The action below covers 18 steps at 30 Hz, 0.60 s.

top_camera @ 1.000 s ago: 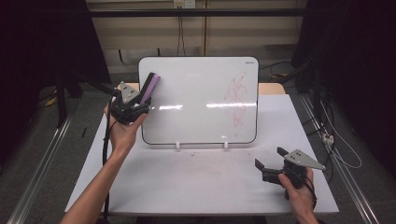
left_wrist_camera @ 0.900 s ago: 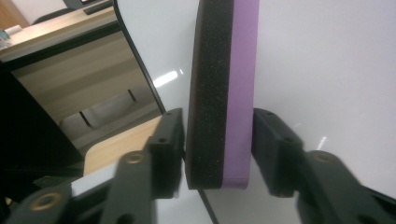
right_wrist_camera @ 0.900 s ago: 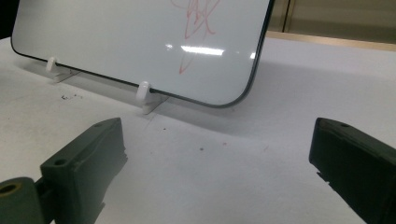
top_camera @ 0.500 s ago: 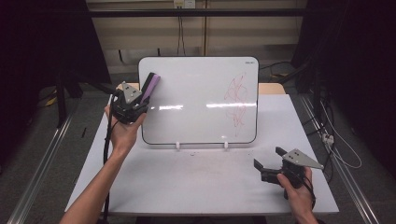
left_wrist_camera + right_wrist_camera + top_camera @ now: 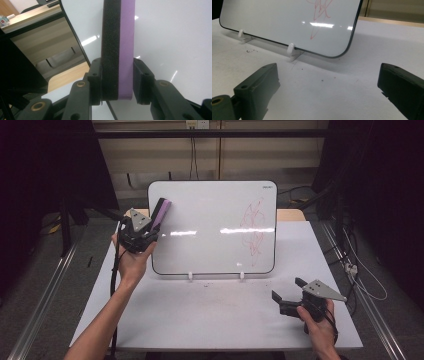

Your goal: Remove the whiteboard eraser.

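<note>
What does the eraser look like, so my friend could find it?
Find the big whiteboard standing on the white table. At its upper left corner, the left tool grips the eraser, a slim block. It is purple with a black foam side, unlike the red scribble on the right.

You're working in what looks like a lab or recording bay — a white table (image 5: 210,315) standing alone on a grey floor, metal rails (image 5: 40,305) running down either side of it. Black curtains (image 5: 45,165) close in left and right, cables (image 5: 365,275) trail over the floor, and a wall socket (image 5: 196,124) sits on the beige back wall — nothing domestic here.
</note>
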{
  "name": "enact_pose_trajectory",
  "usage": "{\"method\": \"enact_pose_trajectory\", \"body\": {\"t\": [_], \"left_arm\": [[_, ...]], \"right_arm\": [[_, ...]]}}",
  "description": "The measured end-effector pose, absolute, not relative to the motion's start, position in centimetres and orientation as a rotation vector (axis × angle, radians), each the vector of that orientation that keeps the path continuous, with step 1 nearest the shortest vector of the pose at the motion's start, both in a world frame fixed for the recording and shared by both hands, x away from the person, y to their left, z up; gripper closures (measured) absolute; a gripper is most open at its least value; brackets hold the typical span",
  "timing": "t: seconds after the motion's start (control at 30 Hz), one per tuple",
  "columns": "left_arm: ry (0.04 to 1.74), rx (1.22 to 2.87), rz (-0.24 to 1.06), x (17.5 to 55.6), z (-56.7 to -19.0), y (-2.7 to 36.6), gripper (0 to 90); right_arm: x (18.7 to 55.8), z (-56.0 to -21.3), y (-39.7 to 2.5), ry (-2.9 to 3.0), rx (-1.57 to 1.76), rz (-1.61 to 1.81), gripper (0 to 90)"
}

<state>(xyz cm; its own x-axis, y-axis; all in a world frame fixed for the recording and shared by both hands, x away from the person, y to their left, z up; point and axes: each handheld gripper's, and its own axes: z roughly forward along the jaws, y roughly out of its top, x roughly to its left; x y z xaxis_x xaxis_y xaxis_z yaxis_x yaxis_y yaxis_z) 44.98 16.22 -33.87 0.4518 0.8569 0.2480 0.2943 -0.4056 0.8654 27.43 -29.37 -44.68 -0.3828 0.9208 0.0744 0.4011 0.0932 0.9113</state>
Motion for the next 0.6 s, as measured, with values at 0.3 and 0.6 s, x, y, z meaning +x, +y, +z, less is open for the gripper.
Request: {"method": "enact_pose_trajectory", "body": {"t": [0.3, 0.6], "left_arm": [[0.939, 1.891, 0.904, 43.8, -33.0, 16.1, 64.6], [0.932, 1.833, 0.846, 43.0, -32.8, 16.6, 64.4]], "right_arm": [[27.5, -44.7, -29.2, 1.85, 1.296, 1.258, 3.6], [27.5, -44.8, -29.1, 1.839, 1.309, 1.289, 3.6]]}}
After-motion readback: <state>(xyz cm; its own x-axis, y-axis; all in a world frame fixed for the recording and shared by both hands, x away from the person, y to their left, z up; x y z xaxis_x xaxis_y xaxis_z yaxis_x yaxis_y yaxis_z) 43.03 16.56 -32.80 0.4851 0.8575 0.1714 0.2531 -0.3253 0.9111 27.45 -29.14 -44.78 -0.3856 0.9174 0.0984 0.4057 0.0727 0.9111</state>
